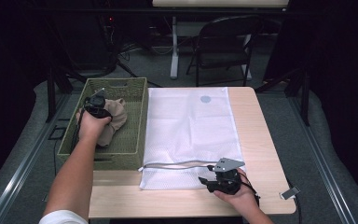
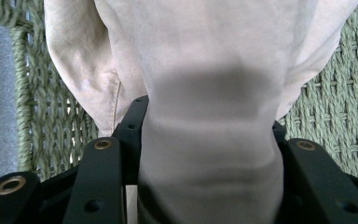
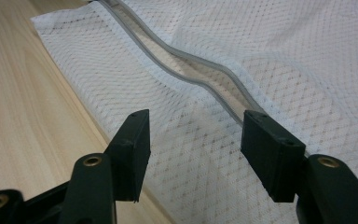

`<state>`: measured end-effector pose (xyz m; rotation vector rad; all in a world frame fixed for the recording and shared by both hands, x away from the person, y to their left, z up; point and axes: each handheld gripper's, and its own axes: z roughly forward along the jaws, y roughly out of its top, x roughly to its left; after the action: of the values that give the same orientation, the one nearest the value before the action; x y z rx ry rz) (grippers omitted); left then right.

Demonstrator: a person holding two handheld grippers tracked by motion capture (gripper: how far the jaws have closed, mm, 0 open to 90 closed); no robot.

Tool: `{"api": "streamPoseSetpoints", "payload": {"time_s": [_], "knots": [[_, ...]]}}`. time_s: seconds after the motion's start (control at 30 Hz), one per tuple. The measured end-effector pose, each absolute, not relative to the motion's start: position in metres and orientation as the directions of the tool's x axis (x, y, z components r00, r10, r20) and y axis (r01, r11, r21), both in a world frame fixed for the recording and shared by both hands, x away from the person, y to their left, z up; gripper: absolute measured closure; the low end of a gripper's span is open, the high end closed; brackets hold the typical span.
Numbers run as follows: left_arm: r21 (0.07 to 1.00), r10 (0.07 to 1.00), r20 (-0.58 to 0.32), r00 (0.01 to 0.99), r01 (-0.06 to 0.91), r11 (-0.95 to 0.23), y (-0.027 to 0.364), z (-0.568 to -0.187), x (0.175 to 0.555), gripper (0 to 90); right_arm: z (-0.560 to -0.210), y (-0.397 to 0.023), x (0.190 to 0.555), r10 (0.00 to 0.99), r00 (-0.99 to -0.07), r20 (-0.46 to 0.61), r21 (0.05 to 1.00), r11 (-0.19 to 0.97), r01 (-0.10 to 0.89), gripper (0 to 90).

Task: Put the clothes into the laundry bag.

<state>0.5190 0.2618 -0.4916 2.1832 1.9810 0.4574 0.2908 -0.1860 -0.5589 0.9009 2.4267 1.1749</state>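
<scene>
Beige cloth garment [image 2: 205, 93] is clamped by the left gripper [image 1: 96, 108] inside the green woven basket [image 1: 135, 135] at far left, probably for lifting, while the right gripper [image 3: 193, 140] hovers with jaws apart over the white mesh zipper bag [image 1: 186, 126], near its grey zipper [image 3: 191, 70].

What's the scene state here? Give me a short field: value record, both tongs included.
surface: wooden table
basket: green woven basket at the table's left edge
garment: beige garment inside the basket
bag: white mesh laundry bag lying flat on the table
zipper: grey zipper near the bag's near edge, partly open
left tongs: in the basket, jaws closed on the beige garment
right tongs: jaws open, over the mesh by the zipper, gripping nothing
background: folding chair beyond the table
</scene>
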Motion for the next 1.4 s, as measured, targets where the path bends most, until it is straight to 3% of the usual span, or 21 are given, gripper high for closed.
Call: {"api": "streamPoseSetpoints", "payload": {"time_s": [0.37, 1.03, 1.4], "knots": [[0.292, 0.993, 0.083, 0.082, 0.951, -0.103, 0.269, -0.482, 0.516, 51.5, -0.559, -0.186, 0.291, 0.65, -0.76, 0.001, 0.783, 0.472, 0.405, 41.7], [0.323, 0.989, 0.015, 0.149, 0.935, -0.146, 0.258, -0.445, 0.509, 51.5, -0.557, -0.187, 0.291, 0.655, -0.756, 0.005, 0.794, 0.457, 0.401, 41.6], [0.34, 0.982, 0.027, 0.188, 0.922, -0.186, 0.252, -0.436, 0.505, 51.5, -0.556, -0.188, 0.29, 0.659, -0.753, -0.002, 0.8, 0.453, 0.394, 41.9]]}}
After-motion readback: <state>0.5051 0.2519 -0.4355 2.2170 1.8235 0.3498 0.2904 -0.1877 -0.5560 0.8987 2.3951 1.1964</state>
